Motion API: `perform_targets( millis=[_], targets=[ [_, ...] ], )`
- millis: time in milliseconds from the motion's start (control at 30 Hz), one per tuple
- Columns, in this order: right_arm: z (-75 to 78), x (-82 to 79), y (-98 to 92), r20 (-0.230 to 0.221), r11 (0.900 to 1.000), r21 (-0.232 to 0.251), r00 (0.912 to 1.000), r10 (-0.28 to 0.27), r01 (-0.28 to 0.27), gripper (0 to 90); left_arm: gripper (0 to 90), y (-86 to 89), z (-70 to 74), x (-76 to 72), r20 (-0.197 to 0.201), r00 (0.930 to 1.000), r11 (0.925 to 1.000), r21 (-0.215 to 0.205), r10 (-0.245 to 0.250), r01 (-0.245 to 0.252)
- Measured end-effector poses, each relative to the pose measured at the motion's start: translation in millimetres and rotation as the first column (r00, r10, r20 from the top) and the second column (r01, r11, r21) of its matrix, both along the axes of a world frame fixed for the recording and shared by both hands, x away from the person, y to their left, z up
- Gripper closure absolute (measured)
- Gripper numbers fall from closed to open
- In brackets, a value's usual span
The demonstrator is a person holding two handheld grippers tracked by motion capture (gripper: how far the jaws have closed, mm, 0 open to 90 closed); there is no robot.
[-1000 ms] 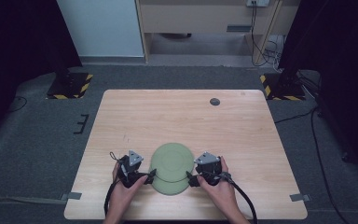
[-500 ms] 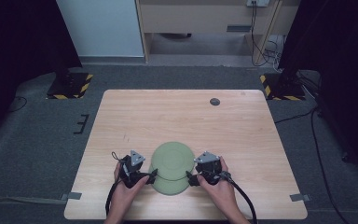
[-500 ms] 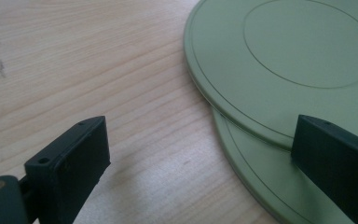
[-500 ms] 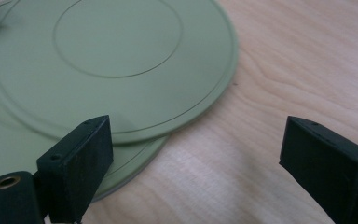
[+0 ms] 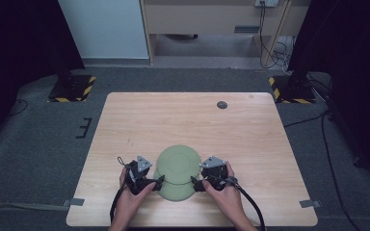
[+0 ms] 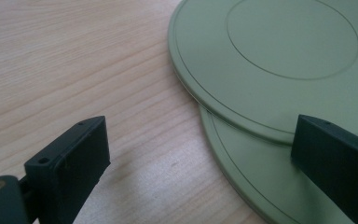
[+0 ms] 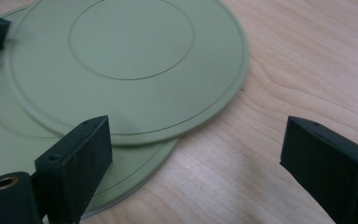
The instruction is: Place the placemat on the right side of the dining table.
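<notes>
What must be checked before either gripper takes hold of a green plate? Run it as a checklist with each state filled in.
1. Left gripper open: ok.
2. Right gripper open: ok.
3. Top plate lies flat on the lower plate, offset toward the far side: ok.
4. One jaw of each gripper over a plate rim: ok.
5. Jaws touching a plate: cannot tell.
6. Table bare beyond the plates, save a small dark disc: ok.

Left claw (image 5: 158, 180) jaws spread wide; right claw (image 5: 195, 182) likewise, tips facing inward, 2 hands low.
</notes>
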State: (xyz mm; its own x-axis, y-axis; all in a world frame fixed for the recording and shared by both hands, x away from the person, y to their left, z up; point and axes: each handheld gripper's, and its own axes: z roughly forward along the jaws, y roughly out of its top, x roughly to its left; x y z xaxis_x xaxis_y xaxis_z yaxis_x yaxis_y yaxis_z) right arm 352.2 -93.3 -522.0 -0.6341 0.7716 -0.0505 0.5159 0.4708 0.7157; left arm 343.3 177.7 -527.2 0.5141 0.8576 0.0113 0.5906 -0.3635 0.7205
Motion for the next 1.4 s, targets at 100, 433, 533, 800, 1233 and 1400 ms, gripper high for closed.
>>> perform_targets(
  millis=[100, 433, 533, 800, 1233, 1400],
  targets=[
    [-1.8, 0.1, 3.2, -0.001, 1.0, -0.01, 1.0, 0.0, 0.0, 8.3, 1.1, -2.8, -0.1, 2.4, 0.003, 1.0, 0.9999, 0.011, 0.004, -0.004],
    [-1.7, 0.9, 4.4, 0.002, 1.0, -0.013, 1.0, 0.003, -0.003, 9.7, 1.6, -5.6, -0.3, 2.7, 0.003, 1.0, 1.0, -0.003, 0.0, 0.001],
    [-2.3, 4.4, 4.8, 0.005, 1.0, -0.015, 1.0, -0.005, 0.005, 6.6, 0.3, -5.9, -0.9, 5.1, -0.002, 1.0, 0.9999, -0.012, 0.009, -0.009],
    [-1.1, -0.4, 6.5, -0.012, 1.0, -0.011, 0.9997, 0.019, -0.019, 10.5, 3.2, -6.3, -0.9, 2.7, -0.001, 1.0, 1.0, -0.002, 0.002, -0.002],
    [-0.5, 1.5, 5.6, -0.012, 1.0, -0.021, 0.9999, 0.011, -0.011, 9.8, 3.1, -9.2, -1.3, 1.0, -0.004, 1.0, 1.0, -0.003, -0.004, 0.004],
    [-1.4, 6.1, 8.0, -0.024, 1.0, -0.012, 0.9997, -0.006, 0.005, 7.2, 2.2, -8.8, -1.6, 2.2, -0.004, 1.0, 0.9999, -0.012, 0.0, -0.001]
  ],
)
